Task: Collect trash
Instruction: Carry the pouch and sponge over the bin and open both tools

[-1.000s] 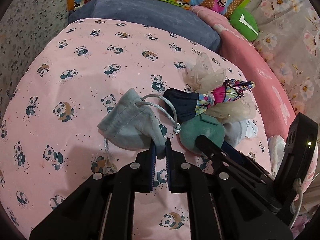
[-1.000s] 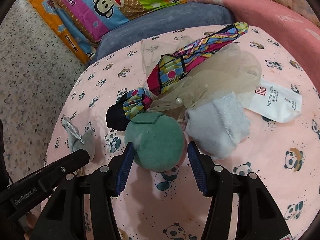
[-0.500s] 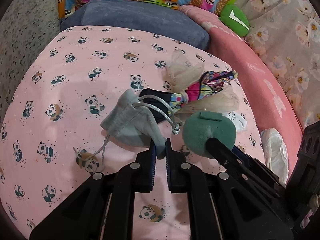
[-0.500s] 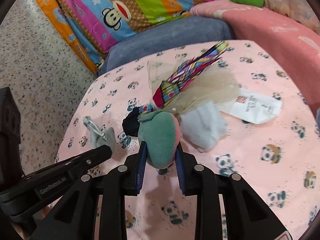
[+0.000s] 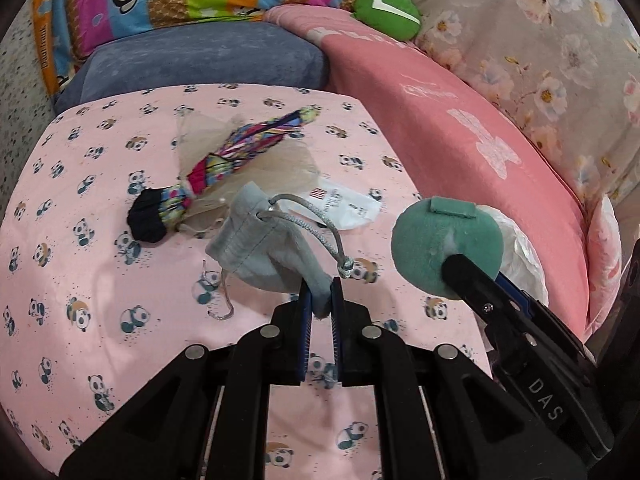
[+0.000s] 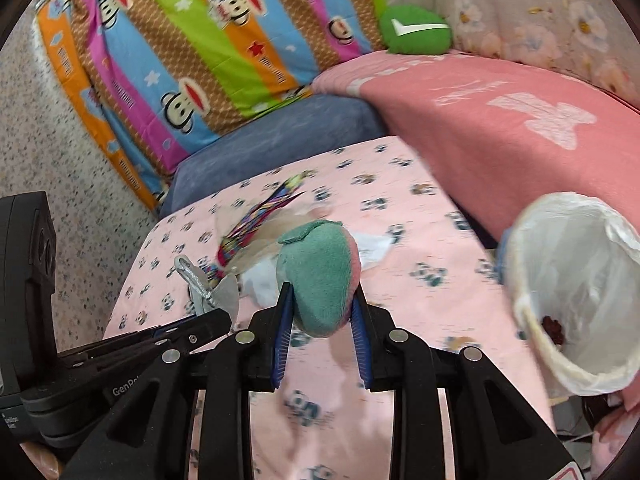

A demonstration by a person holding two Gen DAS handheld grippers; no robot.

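My left gripper (image 5: pixel 320 294) is shut on a corner of a grey drawstring pouch (image 5: pixel 256 248), which hangs lifted above the pink panda sheet (image 5: pixel 100 200). My right gripper (image 6: pixel 322 304) is shut on a green and pink plush ball (image 6: pixel 320 272), also raised off the sheet. In the left wrist view the same plush ball (image 5: pixel 444 248) shows at the right on the other gripper's tip. A white-lined trash bin (image 6: pixel 576 296) stands open at the right of the right gripper. A colourful cloth bundle with beige mesh (image 5: pixel 236 160) and a white wrapper (image 5: pixel 344 208) lie on the sheet.
A blue cushion (image 5: pixel 200 60), a striped monkey-print pillow (image 6: pixel 192 52) and a green plush (image 6: pixel 416 32) sit at the back. A pink blanket (image 5: pixel 460 140) runs along the right. In the bin lies something small and dark red (image 6: pixel 552 326).
The right gripper closed on the green plush ball and lifted it off the sheet. Both grippers rose and swung right with their loads; the white-lined bin came into view.
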